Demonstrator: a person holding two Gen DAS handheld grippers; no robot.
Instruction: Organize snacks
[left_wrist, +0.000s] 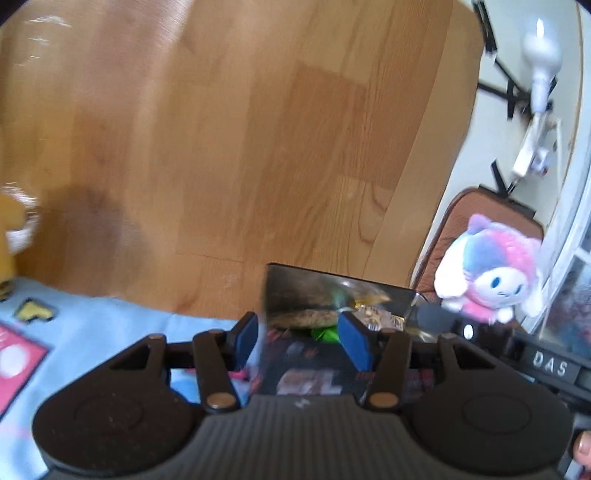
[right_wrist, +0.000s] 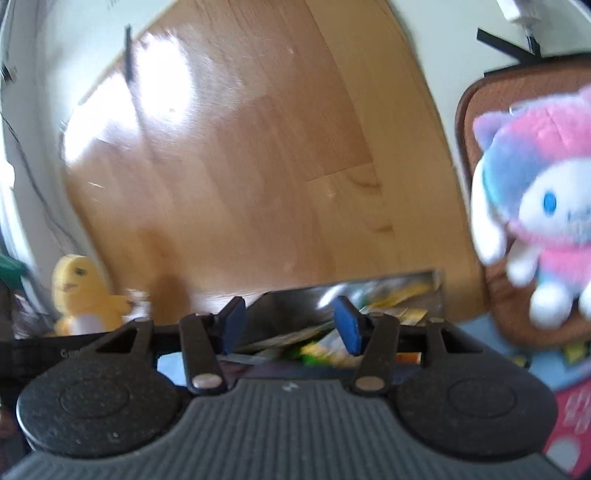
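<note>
Sprawling across both views, the wood floor (left_wrist: 221, 147) dominates, with a blue mat (left_wrist: 110, 325) at its near edge. On the mat, just ahead of both tools, sits a dark box (right_wrist: 280, 306) holding snack packets (right_wrist: 325, 350); these look light, crinkly and slippery, likely best pinched at a flat sealed edge. A pink plush (right_wrist: 535, 206) on a brown cushion (right_wrist: 476, 129) and a yellow plush (right_wrist: 81, 295) flank it. The left hand-held gripper (left_wrist: 301, 338) and right hand-held gripper (right_wrist: 290, 326) both hang released, grasping nothing.
</note>
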